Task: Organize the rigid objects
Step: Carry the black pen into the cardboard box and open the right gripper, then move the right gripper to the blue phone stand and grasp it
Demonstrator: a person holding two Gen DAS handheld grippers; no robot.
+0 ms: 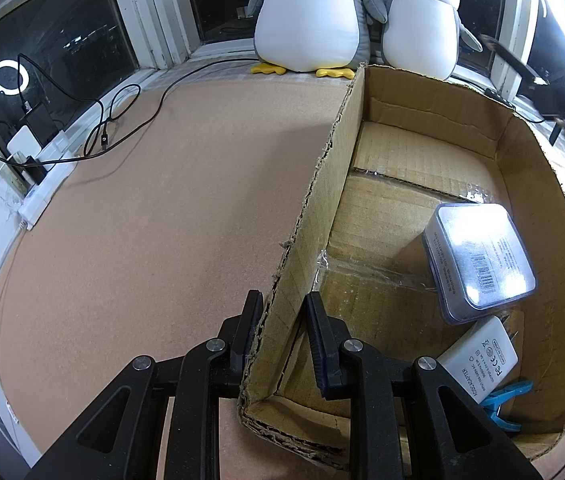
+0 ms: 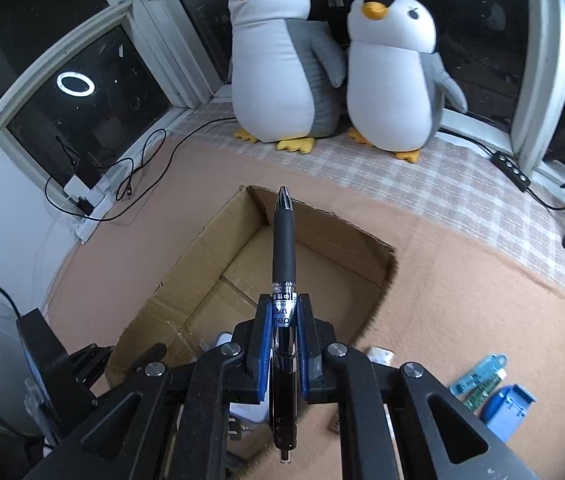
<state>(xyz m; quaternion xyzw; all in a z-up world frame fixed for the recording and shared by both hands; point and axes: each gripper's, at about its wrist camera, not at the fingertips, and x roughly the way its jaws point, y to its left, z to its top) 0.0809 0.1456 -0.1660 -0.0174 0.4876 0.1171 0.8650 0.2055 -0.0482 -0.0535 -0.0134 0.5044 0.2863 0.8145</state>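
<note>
Left gripper (image 1: 282,312) clamps the wall of the brown cardboard box (image 1: 322,200), likely steadying it. Right gripper (image 2: 284,312) grips a black ballpoint pen (image 2: 283,248) above the box, presumably for dropping in.

bench (image 2: 462,280): covered in a tan, felt-looking mat, with a checked cloth strip along the window edge
cardboard box (image 2: 362,240): open top, sits right on the mat
two plush penguins (image 2: 282,68): behind the box, on the checked strip
power strip (image 1: 42,196): well left of the box, cables looped beside it
small blue bits (image 2: 510,404): on the mat just right of the box
</note>
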